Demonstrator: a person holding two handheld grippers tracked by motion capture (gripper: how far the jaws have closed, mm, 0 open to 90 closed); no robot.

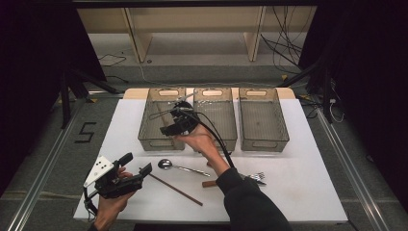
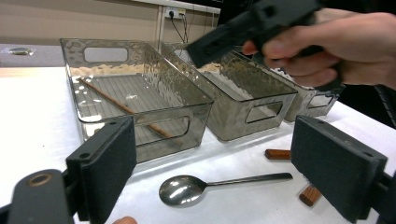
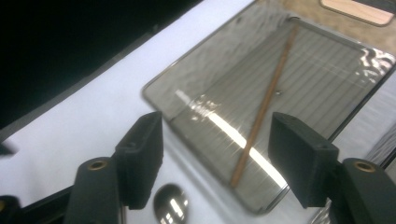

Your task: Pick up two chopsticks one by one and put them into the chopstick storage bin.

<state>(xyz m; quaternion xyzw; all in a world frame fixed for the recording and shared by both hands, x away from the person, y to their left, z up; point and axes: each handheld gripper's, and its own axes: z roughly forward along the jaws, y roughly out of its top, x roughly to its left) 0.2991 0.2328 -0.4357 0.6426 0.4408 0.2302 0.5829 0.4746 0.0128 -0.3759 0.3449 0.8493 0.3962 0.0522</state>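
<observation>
Progress was partial: one chopstick [image 3: 262, 108] lay inside the left bin [image 1: 144, 137], right gripper [image 1: 179, 118] spread empty above it; second chopstick [image 1: 175, 189], spoon [image 1: 166, 164] remained before the bin, left gripper [image 1: 139, 168] spread, idle.

The right hand-held gripper [image 1: 177, 120] reaches forward on an outstretched arm, its jaws spread wide with nothing between them. The left hand-held gripper [image 1: 126, 174] sits low near the person, jaws apart.

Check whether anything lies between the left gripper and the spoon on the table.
Nothing visible blocks it. The left gripper stands with its jaws open, and the spoon lies on bare table between them in its view. The chopstick lies beside the spoon, not across the way.
</observation>
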